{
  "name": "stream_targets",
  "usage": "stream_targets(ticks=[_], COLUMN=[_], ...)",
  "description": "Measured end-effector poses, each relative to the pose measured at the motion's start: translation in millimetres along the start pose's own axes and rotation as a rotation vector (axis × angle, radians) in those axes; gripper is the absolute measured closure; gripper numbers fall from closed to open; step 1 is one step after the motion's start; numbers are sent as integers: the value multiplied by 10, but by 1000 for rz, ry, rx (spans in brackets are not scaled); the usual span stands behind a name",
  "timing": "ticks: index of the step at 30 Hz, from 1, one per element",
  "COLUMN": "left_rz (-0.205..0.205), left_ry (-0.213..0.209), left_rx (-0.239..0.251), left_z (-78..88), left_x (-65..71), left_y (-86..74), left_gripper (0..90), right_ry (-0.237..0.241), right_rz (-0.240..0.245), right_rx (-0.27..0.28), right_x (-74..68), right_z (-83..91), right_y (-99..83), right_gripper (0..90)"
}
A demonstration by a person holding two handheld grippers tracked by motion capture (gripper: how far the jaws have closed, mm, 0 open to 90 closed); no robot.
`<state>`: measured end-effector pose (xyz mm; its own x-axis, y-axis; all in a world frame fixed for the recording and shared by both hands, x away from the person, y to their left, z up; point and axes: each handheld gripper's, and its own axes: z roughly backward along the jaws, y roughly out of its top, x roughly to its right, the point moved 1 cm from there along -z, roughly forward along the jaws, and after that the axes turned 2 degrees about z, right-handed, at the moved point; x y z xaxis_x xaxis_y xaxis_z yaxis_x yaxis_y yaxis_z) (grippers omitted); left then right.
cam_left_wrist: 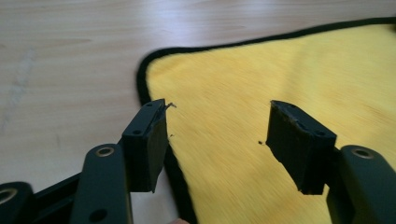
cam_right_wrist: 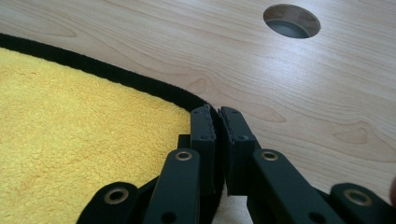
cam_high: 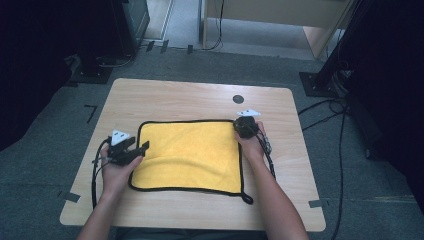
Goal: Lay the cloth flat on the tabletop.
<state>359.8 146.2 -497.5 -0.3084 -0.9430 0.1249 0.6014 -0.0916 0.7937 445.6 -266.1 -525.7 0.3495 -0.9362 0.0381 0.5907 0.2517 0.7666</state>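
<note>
Yellow cloth (cam_high: 189, 156) is lying flat mid-table (cam_high: 165, 95). High view: right gripper (cam_high: 246, 126) is sitting at the cloth's far right corner, left gripper (cam_high: 131, 150) at its left edge. Left gripper view: jaws are standing wide, straddling the cloth's black hem (cam_left_wrist: 140, 77), gripping nothing. Right gripper view: jaws are pinching the cloth's corner (cam_right_wrist: 198, 103). Judged step: securing corners for folding; next, the left needs to close on the hem.

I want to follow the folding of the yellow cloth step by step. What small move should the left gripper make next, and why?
Probably the left gripper should sink onto the near-left corner of the yellow cloth and close there. Its jaws stand open above the black hem, pressing nothing, while the right gripper is already shut on the far-right corner. With both corners held, the cloth could be lifted from the table.
</note>
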Motion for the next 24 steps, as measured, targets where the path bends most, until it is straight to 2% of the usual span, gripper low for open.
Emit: stream_targets(ticks=[3,5,8,11,13,14,16,19,21,22,24], left_rz=[18,42,22,-34,-44,-65,-69,-35,7,18,26], left_ry=[89,106,106,109,88,91,92,112,123,115,115], left_rx=[-44,-47,-105,-101,-106,-105,-102,-94,-96,-95,-61], left_z=[-284,-424,-628,-754,-828,-883,-962,-1047,-1041,-1028,-937], left_x=[-78,-117,-114,-33,13,38,57,33,-2,-17,-49], left_y=[136,190,244,287,344,382,434,496,501,498,466], left_gripper=[430,458,509,618,716,757,809,797,705,659,579], right_ry=[0,-6,-12,-14,-30,-40,-57,-54,-61,-64,-46], right_rz=[-8,-9,-8,-13,2,6,0,-51,-86,-94,-110], right_rx=[-5,-4,-6,-13,-24,-29,-44,-44,-33,-26,-14], right_x=[22,47,109,189,235,255,323,386,392,401,414], right_z=[13,20,33,36,23,15,-13,-30,-19,-7,26], right_y=[-8,-15,-28,-26,-3,9,47,56,36,25,16], right_gripper=[853,855,859,862,864,864,864,835,720,679,630])
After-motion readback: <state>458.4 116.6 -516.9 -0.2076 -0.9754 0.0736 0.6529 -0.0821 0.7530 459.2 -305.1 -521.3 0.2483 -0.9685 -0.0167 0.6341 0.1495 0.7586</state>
